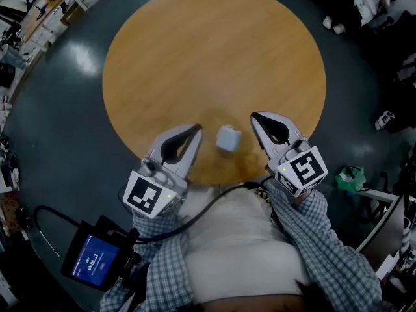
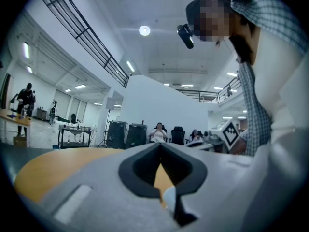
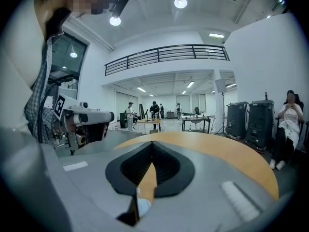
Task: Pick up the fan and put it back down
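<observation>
— Fan (image 1: 228, 138), the small pale rounded-box one: where is it?
— It sits on my round tan wooden tabletop (image 1: 214, 44), near the close edge, between my two grey tongs and touching neither. My left gripper (image 1: 197, 129) and right gripper (image 1: 255, 117) are both pinched together on nothing.
— And around you?
— A glossy dark grey floor (image 1: 58, 109) rings the table. Beyond it is a tall white hall with a black-railed mezzanine (image 3: 164, 54), ceiling lights, black cases (image 3: 248, 120) and seated people.

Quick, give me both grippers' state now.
Left gripper: closed, holding nothing.
Right gripper: closed, holding nothing; the fan sits on the table between them.
</observation>
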A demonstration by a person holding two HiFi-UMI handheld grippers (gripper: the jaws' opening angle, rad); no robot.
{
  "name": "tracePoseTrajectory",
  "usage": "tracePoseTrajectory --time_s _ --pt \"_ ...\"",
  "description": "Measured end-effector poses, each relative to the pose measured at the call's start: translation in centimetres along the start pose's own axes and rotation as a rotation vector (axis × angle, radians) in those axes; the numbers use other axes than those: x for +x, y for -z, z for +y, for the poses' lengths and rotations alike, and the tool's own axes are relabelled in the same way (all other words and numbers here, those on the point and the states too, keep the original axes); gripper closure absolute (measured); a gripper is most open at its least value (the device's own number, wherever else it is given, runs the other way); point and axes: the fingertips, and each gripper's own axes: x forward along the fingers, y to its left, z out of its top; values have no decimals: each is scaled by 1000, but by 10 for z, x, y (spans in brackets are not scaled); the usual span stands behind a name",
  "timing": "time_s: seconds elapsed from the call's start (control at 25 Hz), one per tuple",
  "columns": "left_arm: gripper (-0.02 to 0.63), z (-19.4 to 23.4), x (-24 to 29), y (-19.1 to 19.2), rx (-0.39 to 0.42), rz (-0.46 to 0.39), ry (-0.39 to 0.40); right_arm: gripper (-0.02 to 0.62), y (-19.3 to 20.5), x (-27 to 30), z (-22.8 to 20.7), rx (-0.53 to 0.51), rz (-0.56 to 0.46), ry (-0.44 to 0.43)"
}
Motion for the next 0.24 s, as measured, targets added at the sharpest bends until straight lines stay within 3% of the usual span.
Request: tracePoseTrajectory --time_s 0.24 --pt "607 0 0 -1 -1 -3 -1 592 1 0 1 -3 7 -1"
